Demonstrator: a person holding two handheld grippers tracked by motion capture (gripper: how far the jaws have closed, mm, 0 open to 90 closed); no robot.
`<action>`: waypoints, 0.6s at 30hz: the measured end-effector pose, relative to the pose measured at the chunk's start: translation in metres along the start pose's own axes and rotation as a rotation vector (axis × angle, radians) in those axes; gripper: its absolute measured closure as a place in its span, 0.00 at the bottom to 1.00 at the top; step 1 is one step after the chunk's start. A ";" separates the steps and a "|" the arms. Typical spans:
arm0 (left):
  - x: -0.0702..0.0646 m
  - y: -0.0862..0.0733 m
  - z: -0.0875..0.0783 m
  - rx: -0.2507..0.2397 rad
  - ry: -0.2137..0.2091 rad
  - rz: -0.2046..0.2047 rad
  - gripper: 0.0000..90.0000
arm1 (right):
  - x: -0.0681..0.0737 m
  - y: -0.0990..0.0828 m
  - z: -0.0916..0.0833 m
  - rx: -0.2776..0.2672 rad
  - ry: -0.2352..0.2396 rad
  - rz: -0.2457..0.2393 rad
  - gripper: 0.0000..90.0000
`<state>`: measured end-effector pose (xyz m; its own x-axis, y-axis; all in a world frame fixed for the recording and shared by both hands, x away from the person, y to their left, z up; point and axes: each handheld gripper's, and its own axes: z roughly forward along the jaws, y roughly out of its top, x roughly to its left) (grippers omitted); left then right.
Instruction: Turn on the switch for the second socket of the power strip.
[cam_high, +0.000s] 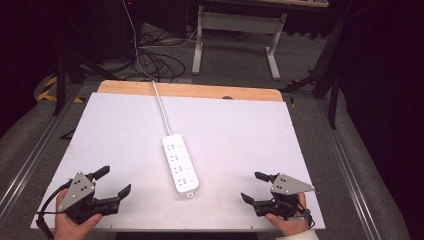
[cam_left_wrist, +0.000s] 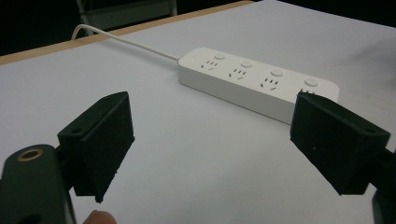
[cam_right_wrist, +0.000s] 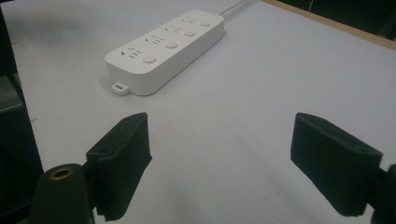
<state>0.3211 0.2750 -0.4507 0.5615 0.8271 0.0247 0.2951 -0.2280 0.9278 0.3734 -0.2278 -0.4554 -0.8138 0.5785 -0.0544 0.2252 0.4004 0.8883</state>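
- Plainly, one white power strip lies flat near the middle of the counter, a little toward the near edge, and nothing touches it
- Its long axis runs from the far edge toward the near edge, slightly slanted, with the tabbed end nearest the person; one white cord leaves its far end and runs off over the far edge
- Four sockets, each with its own round button, show along its top in the left gripper view and the right gripper view
- Two hand-held grippers are at the near edge: the left hand-held gripper by the near left corner, the right hand-held gripper toward the near right corner
- Left hand-held gripper: jaws spread wide, nothing between them, bare counter in the gap; the strip lies ahead and to its right
- Right hand-held gripper: jaws likewise spread wide and empty; the strip lies ahead and to its left, its tabbed end closest
- Both stand apart from the strip, one on each side of it; I judge the two about equally near, the left perhaps slightly closer to the near end
- Since the strip lies lengthwise between them, a grip across its narrow width would, I judge, come most easily from either side, jaws turned to straddle the short dimension
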 end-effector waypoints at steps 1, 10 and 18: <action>0.000 0.000 0.000 0.000 0.001 0.000 0.16 | -0.001 -0.001 0.001 0.001 0.006 0.005 0.23; 0.000 0.002 0.001 0.012 0.016 -0.002 0.16 | -0.002 -0.001 0.000 -0.002 0.006 0.006 0.24; -0.001 0.005 -0.002 0.027 0.012 0.017 0.16 | -0.002 -0.001 0.001 0.000 0.021 0.015 0.27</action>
<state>0.3207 0.2739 -0.4456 0.5571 0.8293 0.0447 0.3066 -0.2554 0.9169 0.3749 -0.2290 -0.4569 -0.8212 0.5697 -0.0319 0.2370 0.3915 0.8891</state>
